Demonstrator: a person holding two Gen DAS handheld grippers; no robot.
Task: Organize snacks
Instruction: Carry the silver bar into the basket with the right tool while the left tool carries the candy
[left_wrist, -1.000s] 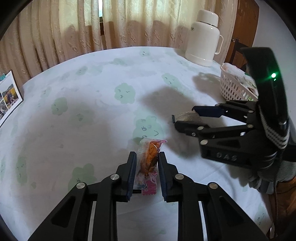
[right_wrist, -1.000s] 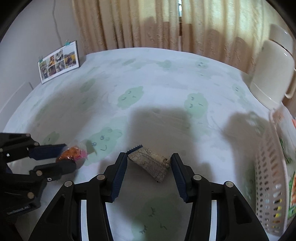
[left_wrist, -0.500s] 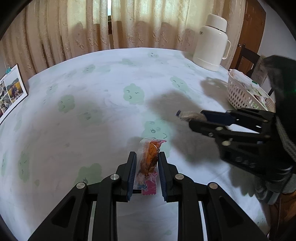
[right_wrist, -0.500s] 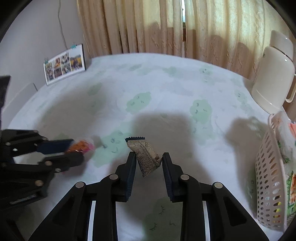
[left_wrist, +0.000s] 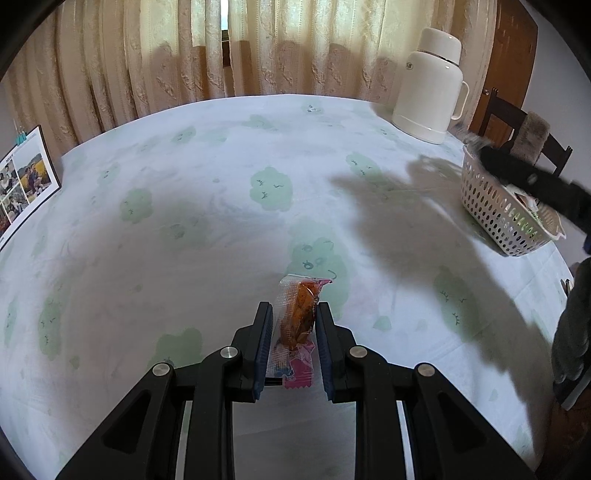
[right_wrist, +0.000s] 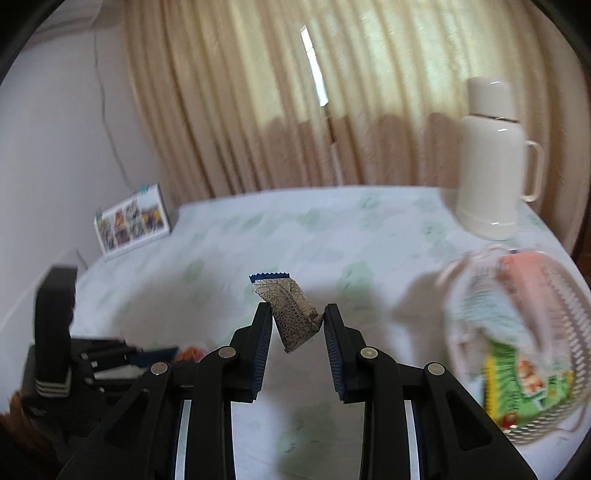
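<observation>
My left gripper (left_wrist: 293, 314) is shut on a clear-and-pink packet with an orange snack (left_wrist: 297, 321), held just above the tablecloth. My right gripper (right_wrist: 298, 314) is shut on a beige patterned packet with a blue edge (right_wrist: 290, 310) and holds it in the air, left of the white basket (right_wrist: 569, 402). The basket holds several snack packs, one green (right_wrist: 517, 376). In the left wrist view the right gripper (left_wrist: 532, 181) is blurred over the basket (left_wrist: 491, 210) at the far right. The left gripper (right_wrist: 122, 365) also shows low left in the right wrist view.
A white thermos jug (left_wrist: 428, 85) stands at the back right of the round table with its green-cloud cloth (left_wrist: 184, 206). A photo calendar (left_wrist: 22, 181) stands at the left edge. Curtains hang behind. A dark wooden chair (left_wrist: 517, 122) is behind the basket.
My right gripper closed on the beige packet, lifted it off the table and swung right toward the basket. My left gripper kept its hold on the orange snack and rose slightly.
</observation>
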